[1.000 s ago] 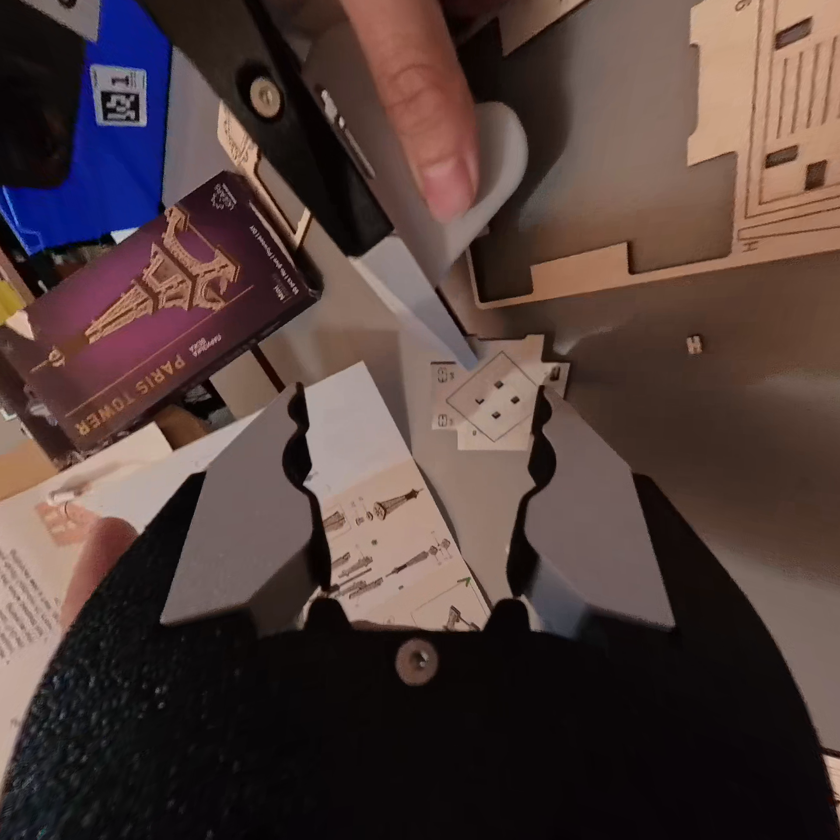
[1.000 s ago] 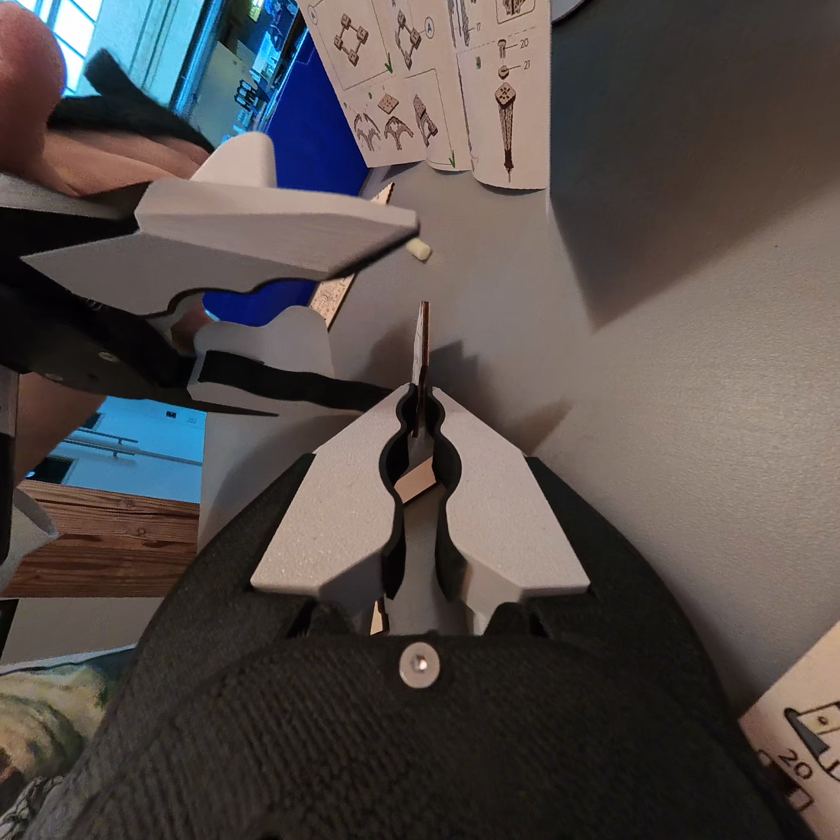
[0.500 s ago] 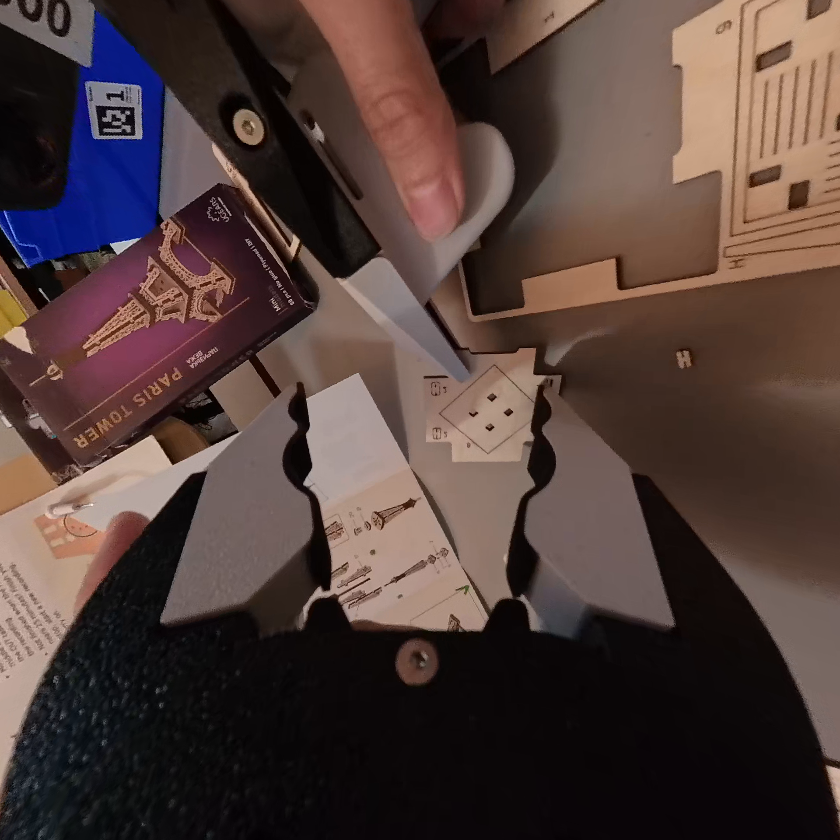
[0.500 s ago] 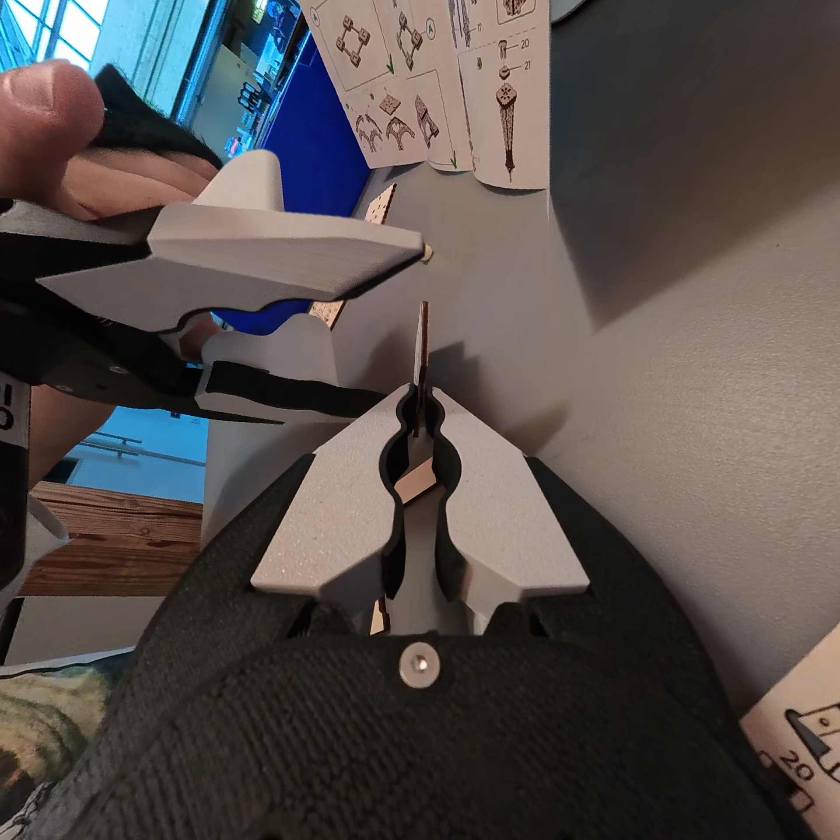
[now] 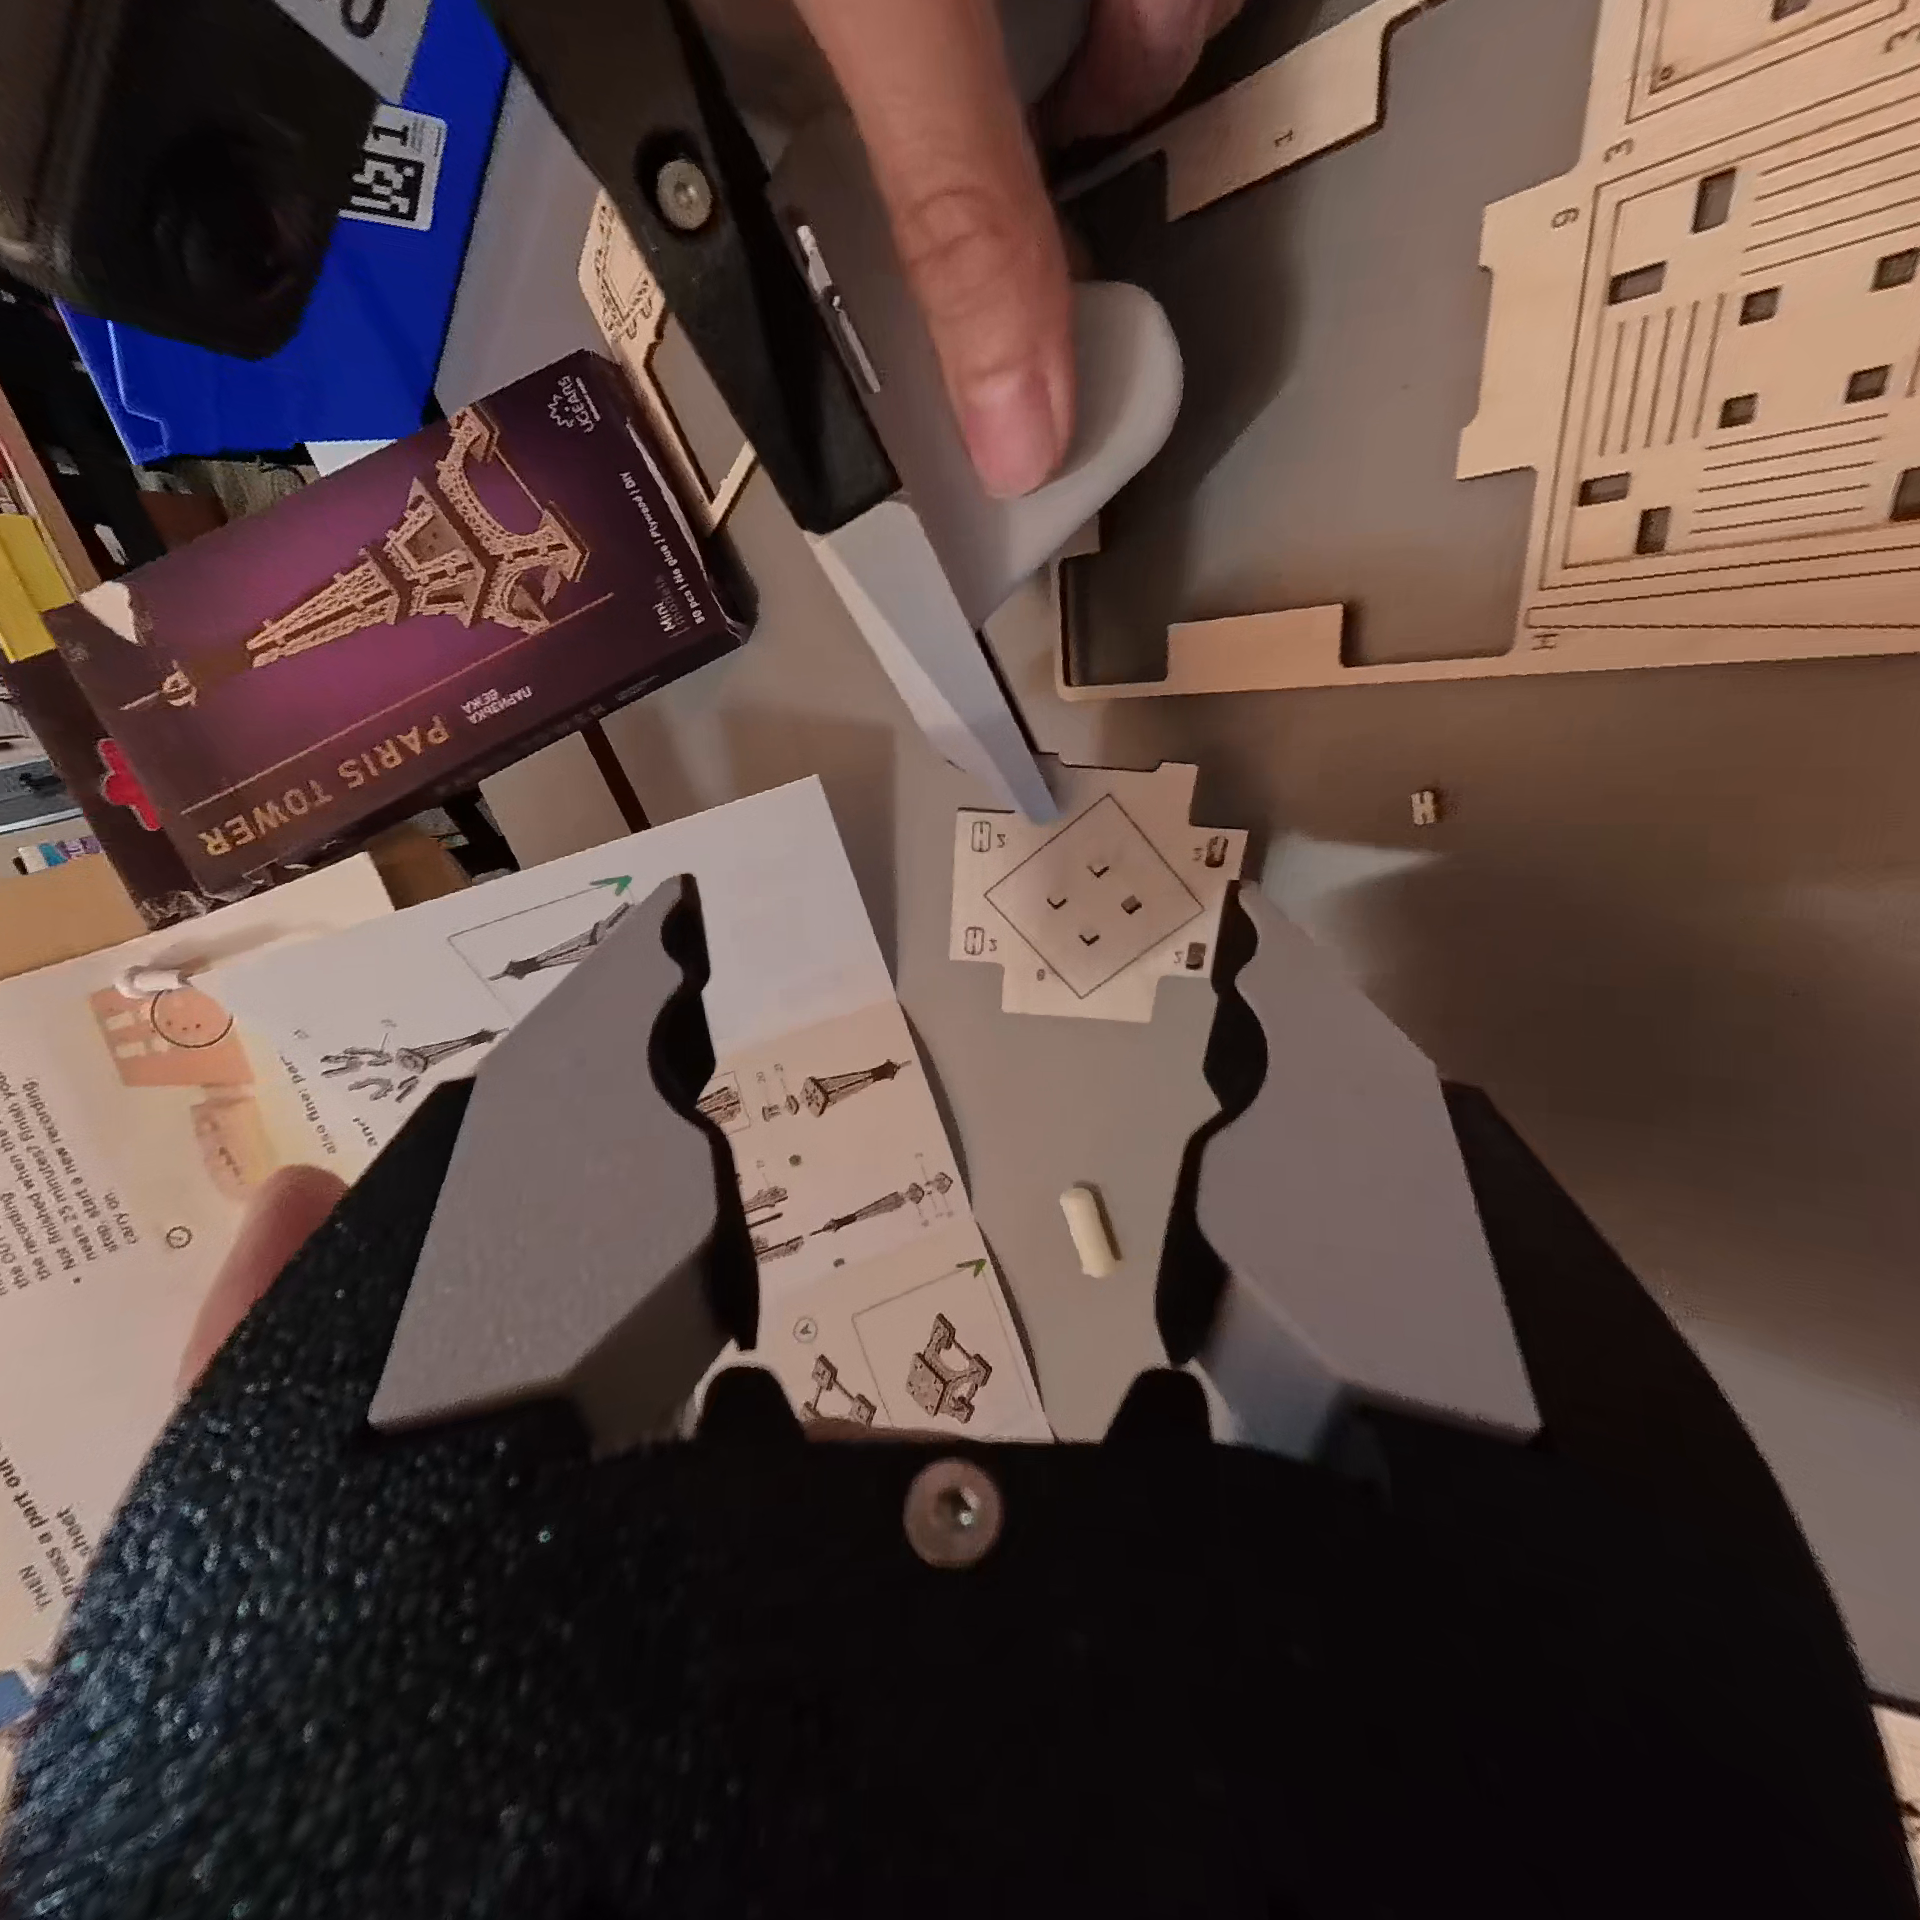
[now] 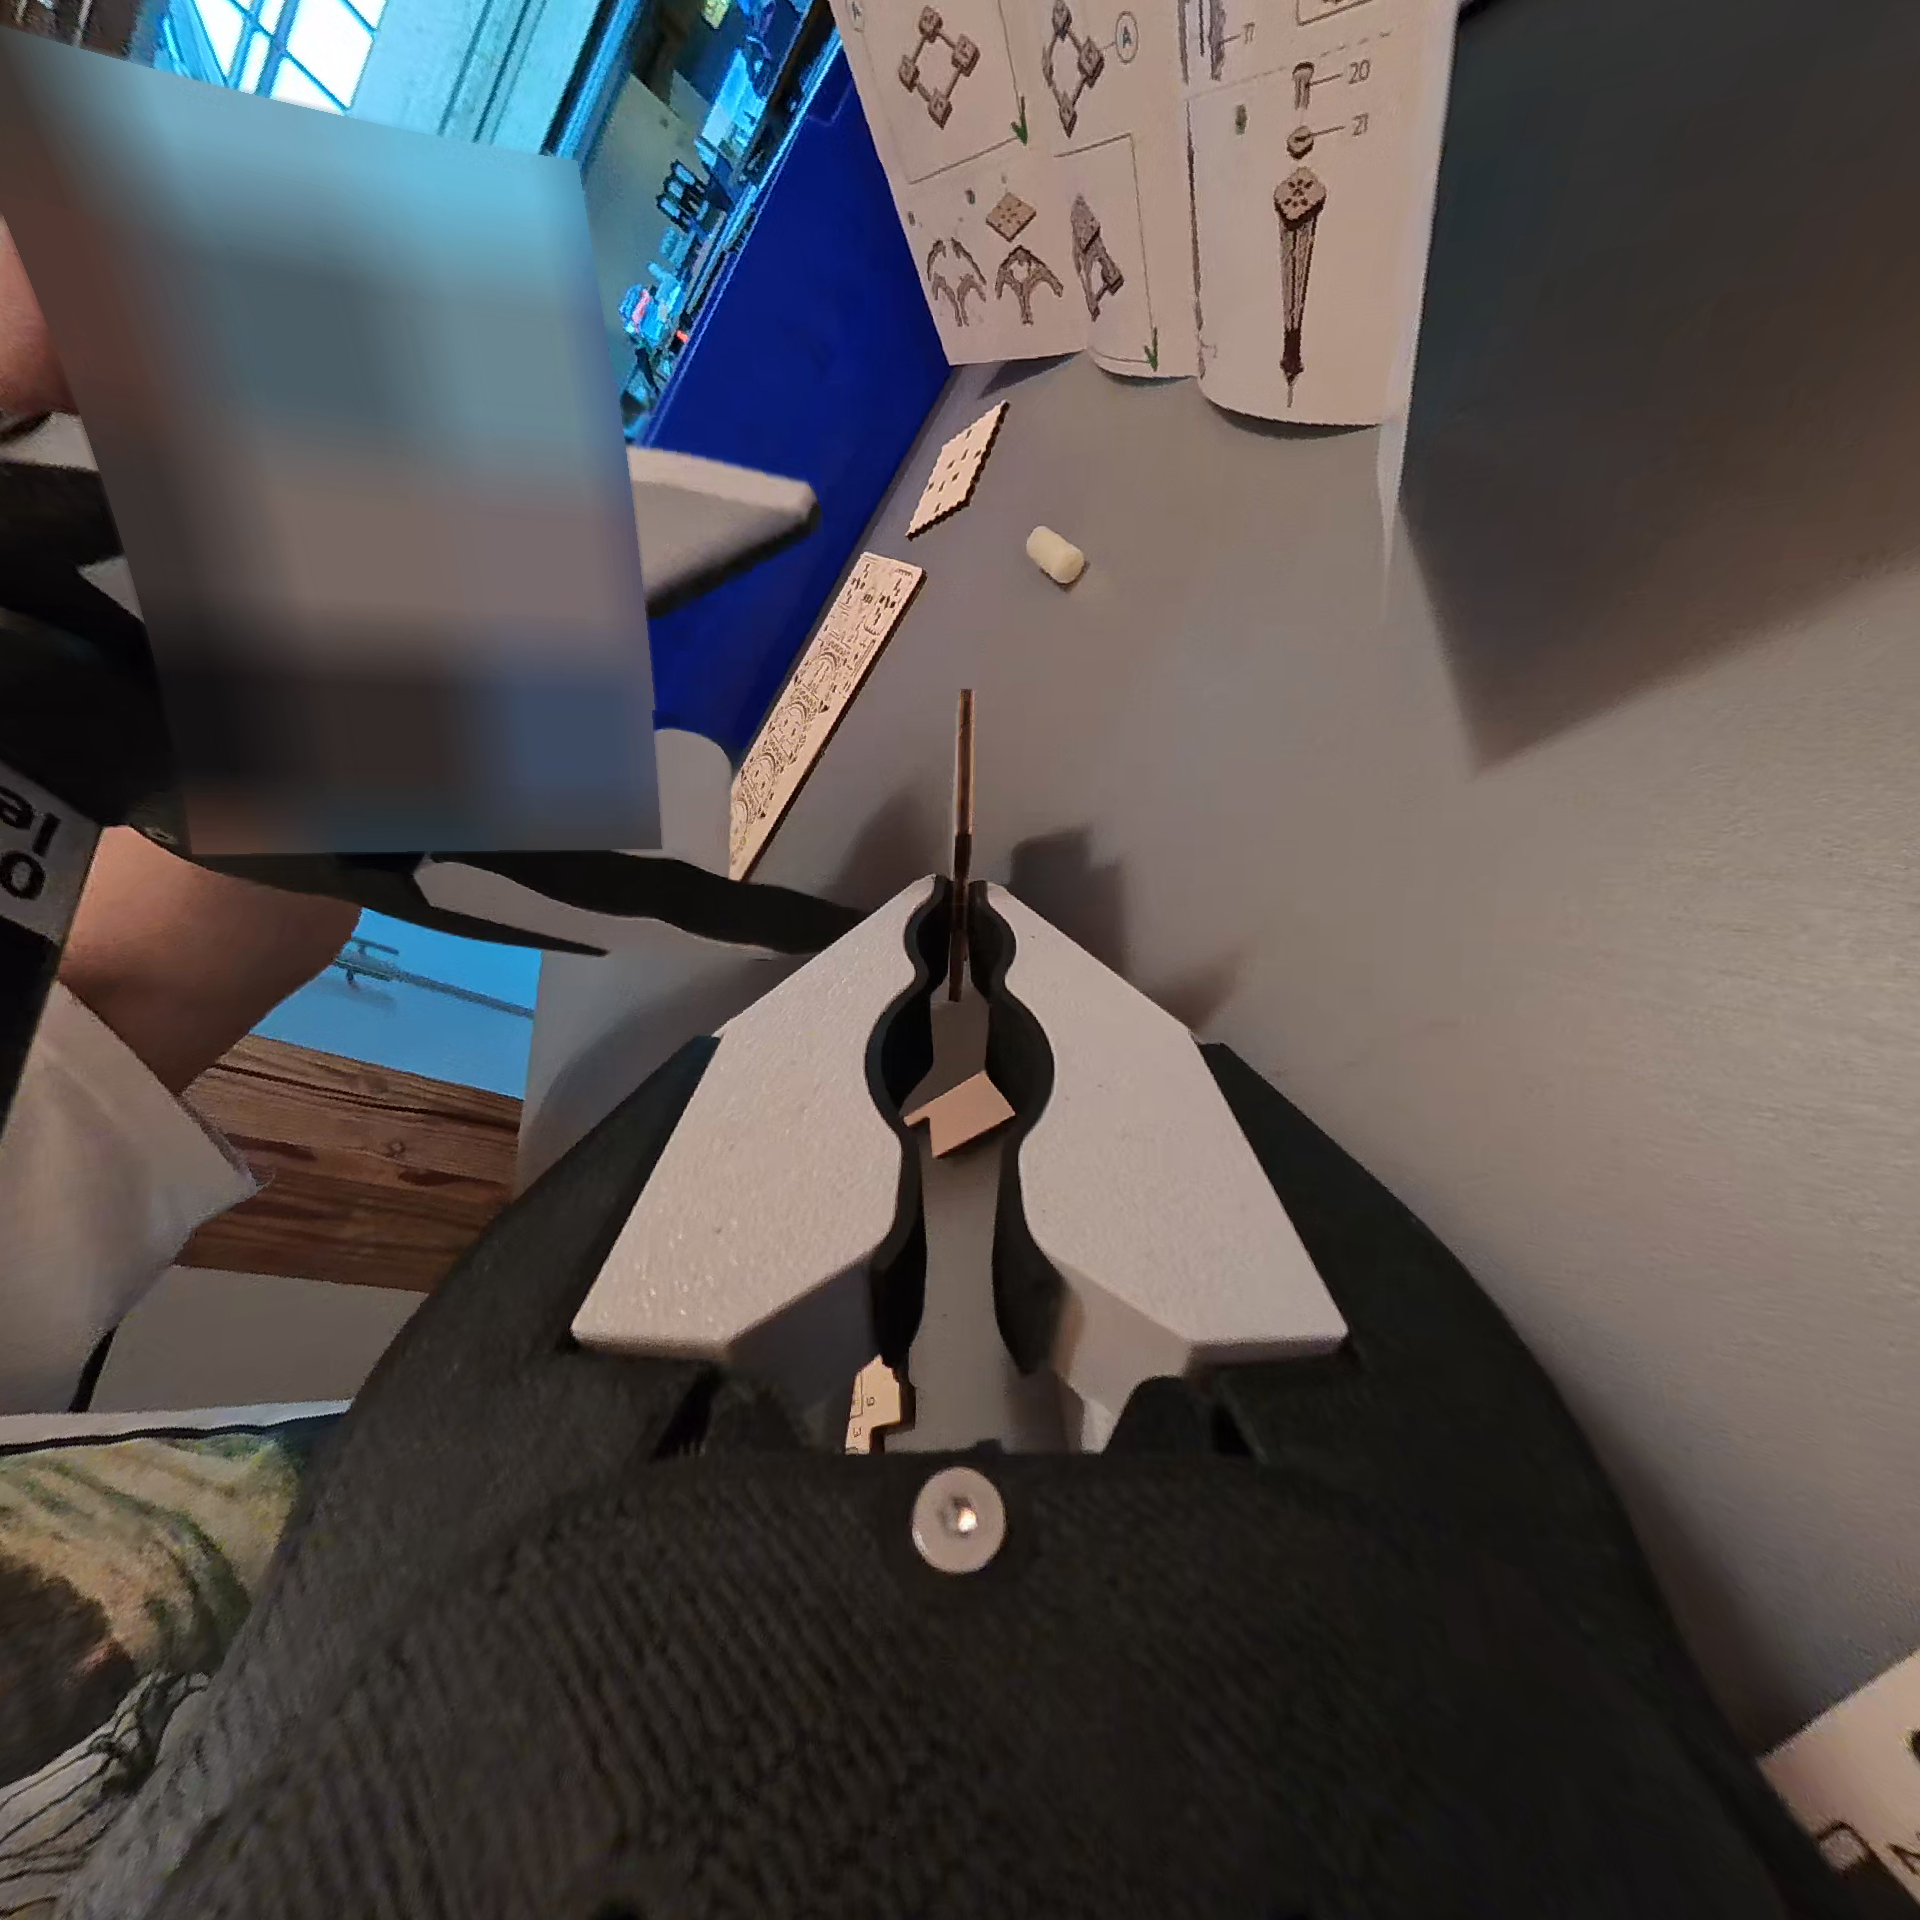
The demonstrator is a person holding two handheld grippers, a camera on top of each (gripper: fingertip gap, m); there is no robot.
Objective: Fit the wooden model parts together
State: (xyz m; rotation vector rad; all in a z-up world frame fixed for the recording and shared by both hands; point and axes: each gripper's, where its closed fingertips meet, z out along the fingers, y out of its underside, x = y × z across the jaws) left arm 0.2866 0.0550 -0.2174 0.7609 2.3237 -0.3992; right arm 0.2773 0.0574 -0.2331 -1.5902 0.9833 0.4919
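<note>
My right gripper (image 6: 964, 883) is shut on a thin square wooden plate (image 6: 964, 769), which I see edge-on sticking out past the fingertips. In the left wrist view the plate (image 5: 1091, 904) faces the camera, with small square holes and notched edges. The right gripper's (image 5: 1029, 800) closed tip pinches its upper left edge. My left gripper (image 5: 956, 899) is open and empty, with the plate just beyond its fingertips. One of its fingers (image 6: 717, 520) shows in the right wrist view, left of the plate.
A small white peg (image 5: 1086, 1231) lies on the grey table between the left fingers, and it also shows in the right wrist view (image 6: 1055, 554). Wooden part sheets (image 5: 1662, 416) lie at the back. A purple kit box (image 5: 416, 623) and an instruction leaflet (image 5: 831, 1143) are on the left. From either gripper's tips it is about 12 centimetres to the small white peg (image 5: 1086, 1231). It is also in sight in the right wrist view (image 6: 1047, 553).
My left gripper has drawn back, and the white peg has come into view between its fingers. In the right wrist view it has moved left, away from the plate. The right gripper still holds the plate.
</note>
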